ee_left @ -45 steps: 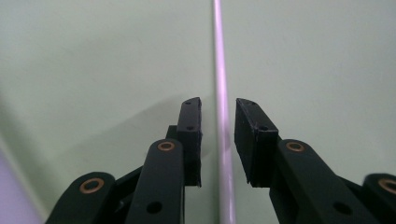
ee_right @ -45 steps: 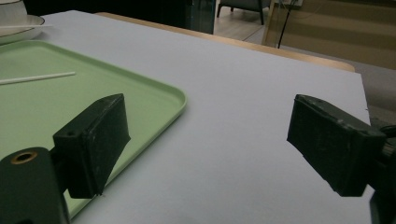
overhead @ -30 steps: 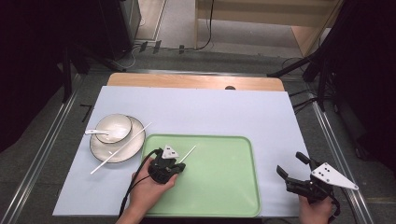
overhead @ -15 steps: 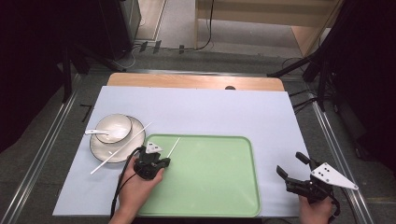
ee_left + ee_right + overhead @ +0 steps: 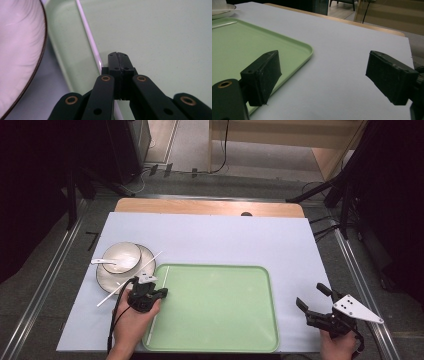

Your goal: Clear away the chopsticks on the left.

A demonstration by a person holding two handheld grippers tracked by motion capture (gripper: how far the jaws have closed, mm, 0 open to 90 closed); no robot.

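No readable labels or writing. Left tool [image 5: 156,292] jaws fully shut, nothing visibly gripped, just beside thin white chopstick [image 5: 88,37] lying along green plastic tray's [image 5: 220,340] 9 o'clock rim. White ceramic bowl [image 5: 125,255] on plate [image 5: 105,279] holds white spoon [image 5: 102,262]. Right tool [image 5: 314,303] wide open, empty, above desk [image 5: 225,240] at tray's 3 o'clock.

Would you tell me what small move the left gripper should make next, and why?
Probably ease the left gripper open and lift it. Its jaws are shut over the thin white chopstick, which lies along the inner left wall of the pale green plastic tray; whether they pinch it I cannot tell. A second white chopstick lies across the round white plate.
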